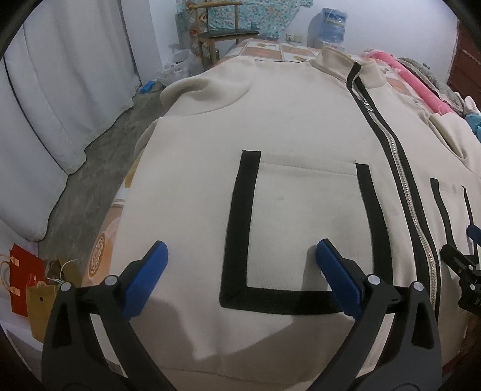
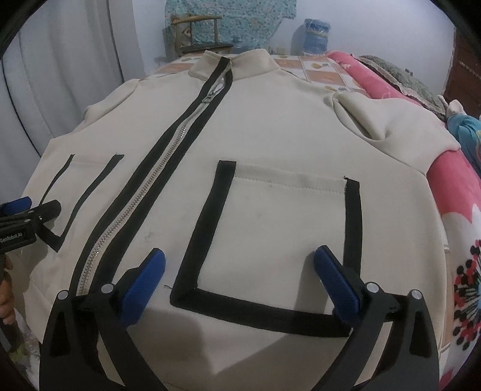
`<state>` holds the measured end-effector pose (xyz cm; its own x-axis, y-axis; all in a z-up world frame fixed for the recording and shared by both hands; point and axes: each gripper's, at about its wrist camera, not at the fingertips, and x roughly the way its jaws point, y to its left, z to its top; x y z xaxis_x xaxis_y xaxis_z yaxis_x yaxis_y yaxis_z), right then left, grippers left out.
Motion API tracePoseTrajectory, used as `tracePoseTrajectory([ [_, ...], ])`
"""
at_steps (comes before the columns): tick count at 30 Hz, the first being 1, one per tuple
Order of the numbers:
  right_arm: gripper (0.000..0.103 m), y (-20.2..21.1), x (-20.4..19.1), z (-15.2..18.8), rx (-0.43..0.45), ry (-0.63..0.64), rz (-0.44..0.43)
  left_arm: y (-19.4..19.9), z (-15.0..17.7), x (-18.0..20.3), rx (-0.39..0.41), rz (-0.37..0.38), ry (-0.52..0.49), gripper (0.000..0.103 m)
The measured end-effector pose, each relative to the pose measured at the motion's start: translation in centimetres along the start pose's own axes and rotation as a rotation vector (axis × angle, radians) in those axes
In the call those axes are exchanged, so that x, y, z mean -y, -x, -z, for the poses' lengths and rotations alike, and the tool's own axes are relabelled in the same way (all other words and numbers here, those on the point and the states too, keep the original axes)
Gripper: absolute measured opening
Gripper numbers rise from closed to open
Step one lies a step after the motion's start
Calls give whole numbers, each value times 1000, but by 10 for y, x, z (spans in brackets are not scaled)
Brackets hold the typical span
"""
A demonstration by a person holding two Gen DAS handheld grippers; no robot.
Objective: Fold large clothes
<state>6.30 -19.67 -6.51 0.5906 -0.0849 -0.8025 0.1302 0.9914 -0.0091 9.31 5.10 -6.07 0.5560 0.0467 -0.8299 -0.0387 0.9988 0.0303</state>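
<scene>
A cream zip-up jacket (image 1: 300, 126) with black trim lies flat on a bed, front up, collar at the far end; the same jacket (image 2: 270, 126) fills the right wrist view. My left gripper (image 1: 242, 249) stands open just above the jacket's lower edge, over a black-edged pocket (image 1: 297, 228), with only flat fabric below its blue pads. My right gripper (image 2: 240, 255) is open too, above the other pocket (image 2: 279, 237). The closed zipper (image 2: 168, 168) runs between the two pockets. Each gripper shows at the other view's edge: the right gripper (image 1: 472, 237), the left gripper (image 2: 18, 204).
A pink floral blanket (image 2: 451, 192) and bunched bedding lie along the bed's right side. White curtains (image 1: 60, 75) hang left, above a bare floor with paper bags (image 1: 24, 285). A wooden chair (image 1: 222, 33) and a blue water jug (image 1: 330, 27) stand behind the bed.
</scene>
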Motion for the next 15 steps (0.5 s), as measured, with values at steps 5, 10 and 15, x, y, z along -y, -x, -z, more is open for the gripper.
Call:
tracePoseTrajectory([
  [5, 96, 0, 0, 2, 12, 1, 3, 0, 3, 0, 8, 0, 0, 96],
  [10, 96, 0, 0, 1, 4, 4, 5, -1, 2, -1, 7, 2, 1, 96],
  [15, 97, 0, 0, 0, -3, 2, 5, 0, 2, -1, 4, 3, 2, 96],
])
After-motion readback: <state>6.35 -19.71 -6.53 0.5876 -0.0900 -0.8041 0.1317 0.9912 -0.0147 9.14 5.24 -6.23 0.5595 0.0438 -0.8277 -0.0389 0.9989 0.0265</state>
